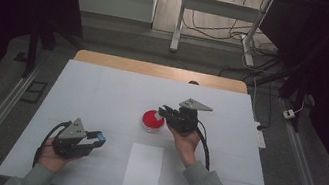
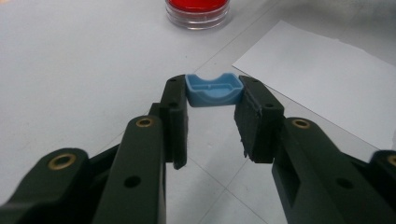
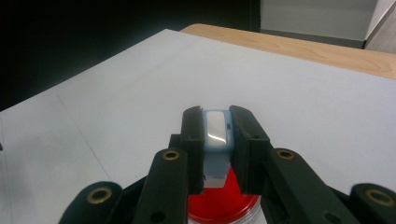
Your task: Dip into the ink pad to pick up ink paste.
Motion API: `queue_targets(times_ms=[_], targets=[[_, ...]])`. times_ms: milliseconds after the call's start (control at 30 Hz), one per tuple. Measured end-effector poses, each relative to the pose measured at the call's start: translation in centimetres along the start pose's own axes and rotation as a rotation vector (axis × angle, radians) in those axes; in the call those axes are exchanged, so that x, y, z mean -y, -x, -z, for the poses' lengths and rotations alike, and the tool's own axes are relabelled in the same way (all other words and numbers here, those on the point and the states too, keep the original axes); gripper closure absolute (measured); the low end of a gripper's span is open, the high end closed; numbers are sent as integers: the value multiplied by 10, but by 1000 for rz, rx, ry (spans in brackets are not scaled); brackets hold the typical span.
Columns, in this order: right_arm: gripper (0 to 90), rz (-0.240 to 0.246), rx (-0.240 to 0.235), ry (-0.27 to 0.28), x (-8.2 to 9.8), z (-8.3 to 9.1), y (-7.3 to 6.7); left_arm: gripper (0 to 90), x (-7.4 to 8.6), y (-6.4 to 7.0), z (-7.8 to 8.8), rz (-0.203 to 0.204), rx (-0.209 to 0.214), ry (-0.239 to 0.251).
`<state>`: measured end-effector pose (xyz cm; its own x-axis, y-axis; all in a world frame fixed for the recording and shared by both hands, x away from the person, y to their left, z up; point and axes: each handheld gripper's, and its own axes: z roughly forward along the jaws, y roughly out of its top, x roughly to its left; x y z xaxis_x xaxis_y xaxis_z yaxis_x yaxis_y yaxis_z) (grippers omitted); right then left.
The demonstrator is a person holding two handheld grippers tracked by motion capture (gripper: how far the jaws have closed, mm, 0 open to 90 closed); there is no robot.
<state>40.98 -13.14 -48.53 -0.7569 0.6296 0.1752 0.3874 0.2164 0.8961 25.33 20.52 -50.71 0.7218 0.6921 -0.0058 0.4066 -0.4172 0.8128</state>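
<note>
White covering spreads over the table (image 1: pixel 101 92), with a red dish (image 1: pixel 153 120) near its middle. Just over the dish, the right hand-held gripper (image 1: pixel 164 112) clamps a pale blue stamp (image 3: pixel 217 135). Well to the dish's near left, the left hand-held gripper (image 1: pixel 100 138) pinches a blue cap (image 2: pixel 214 90), and a white sheet (image 1: pixel 144 166) lies just nearer than the dish.

Counter with a white cover

The counter (image 1: pixel 107 60) is wooden, its white cover (image 1: pixel 101 97) spread nearly edge to edge. On it sit a red dish (image 1: pixel 152 122) and, nearer the person, a paper sheet (image 1: pixel 144 167).

red dish (image 2: pixel 198 10) cut off, rim (image 3: pixel 223 198) behind jaws
</note>
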Motion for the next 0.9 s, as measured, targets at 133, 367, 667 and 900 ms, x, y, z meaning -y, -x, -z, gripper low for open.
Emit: queue_targets(times_ms=[133, 367, 667, 900], targets=[[754, 7, 2, -9, 0, -5, 0, 647, 0, 0, 0, 2, 0, 0], [754, 19, 11, -29, 0, -10, 1, 647, 0, -1, 0, 1, 0, -2], [754, 53, 12, -61, 0, -16, -2, 647, 0, -1, 0, 3, 0, 0], [754, 107, 35, -97, 1, -23, -7, 647, 1, -1, 0, 4, 0, 0]])
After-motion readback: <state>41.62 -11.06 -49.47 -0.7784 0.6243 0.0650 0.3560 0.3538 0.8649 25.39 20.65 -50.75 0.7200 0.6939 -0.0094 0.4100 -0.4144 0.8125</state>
